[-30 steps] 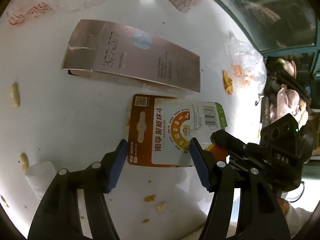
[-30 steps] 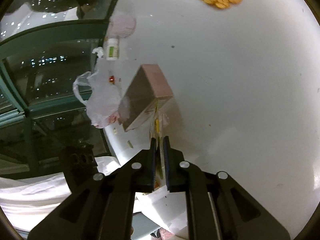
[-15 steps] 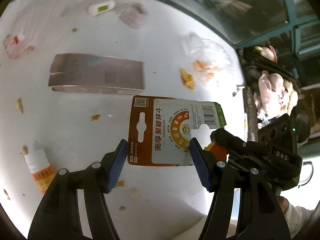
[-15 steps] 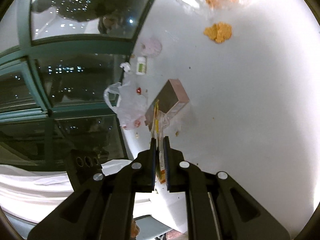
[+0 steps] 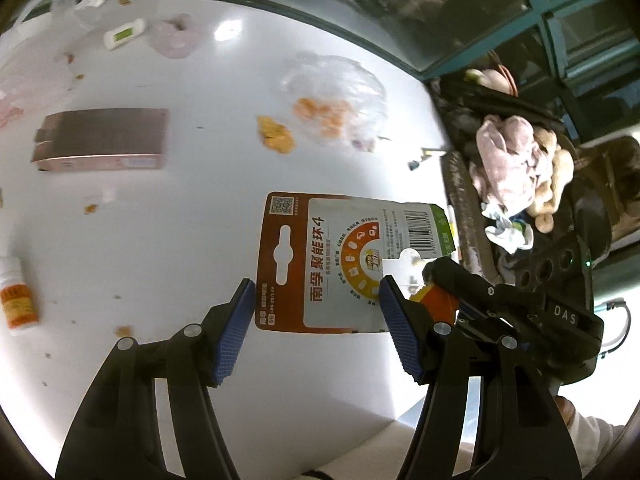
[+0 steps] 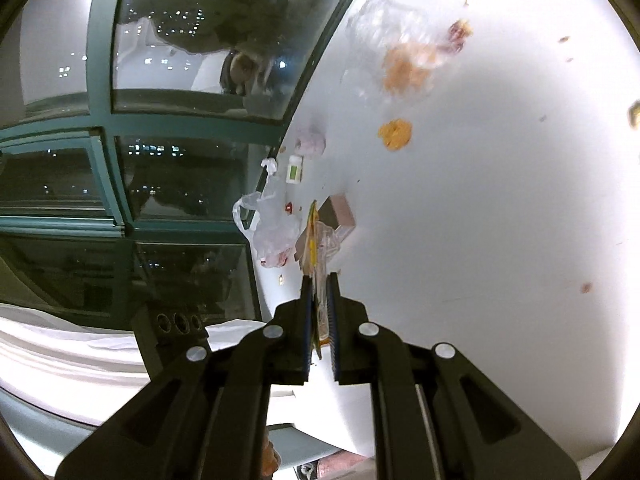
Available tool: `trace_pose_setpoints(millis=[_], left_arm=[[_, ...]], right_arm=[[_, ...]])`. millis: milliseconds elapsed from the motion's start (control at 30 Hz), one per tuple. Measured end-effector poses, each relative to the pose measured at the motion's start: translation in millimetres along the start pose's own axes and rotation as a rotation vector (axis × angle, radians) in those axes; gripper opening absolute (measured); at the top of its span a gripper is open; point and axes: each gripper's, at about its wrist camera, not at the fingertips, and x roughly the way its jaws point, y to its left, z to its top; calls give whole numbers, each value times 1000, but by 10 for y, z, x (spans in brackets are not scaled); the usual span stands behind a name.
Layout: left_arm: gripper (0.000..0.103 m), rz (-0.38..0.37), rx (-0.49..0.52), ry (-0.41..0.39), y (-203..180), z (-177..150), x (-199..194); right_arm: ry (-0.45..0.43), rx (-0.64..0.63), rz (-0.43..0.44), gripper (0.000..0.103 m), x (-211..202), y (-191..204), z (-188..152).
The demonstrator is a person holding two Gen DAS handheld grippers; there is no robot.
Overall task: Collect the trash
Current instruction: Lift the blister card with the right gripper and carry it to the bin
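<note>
Your right gripper [image 6: 319, 304], jaws clamped on the battery card [image 5: 344, 264], has lifted it off the desk [image 5: 180, 208]; your left gripper's [image 5: 316, 320] jaws stay apart.

Below my grippers the glossy white round table [image 5: 168, 240] lies broadly bare. Obstacles sit toward its far side: a flat pink cardboard box [image 5: 102, 138], a crumpled clear plastic bag [image 5: 344, 88] with orange scraps, and a small white orange-labelled bottle [image 5: 14, 296] at the left edge.

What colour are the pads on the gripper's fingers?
Blue, ribbed pads on the left gripper; the left wrist view shows them best.
</note>
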Motion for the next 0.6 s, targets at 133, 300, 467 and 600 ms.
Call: trace_pose_setpoints(millis=[133, 300, 467, 600], left_arm=[[61, -6, 15, -3, -345, -85, 156], [61, -8, 74, 21, -695, -163, 296], [61, -26, 154, 59, -950, -223, 356], [61, -76, 243, 113, -1117, -292, 440]], right_arm=[[-18, -7, 8, 9, -324, -140, 64], [-73, 18, 19, 10, -695, -322, 42], [-149, 52, 26, 10, -1005, -428, -108], [-237, 84, 17, 9, -1213, -485, -303]])
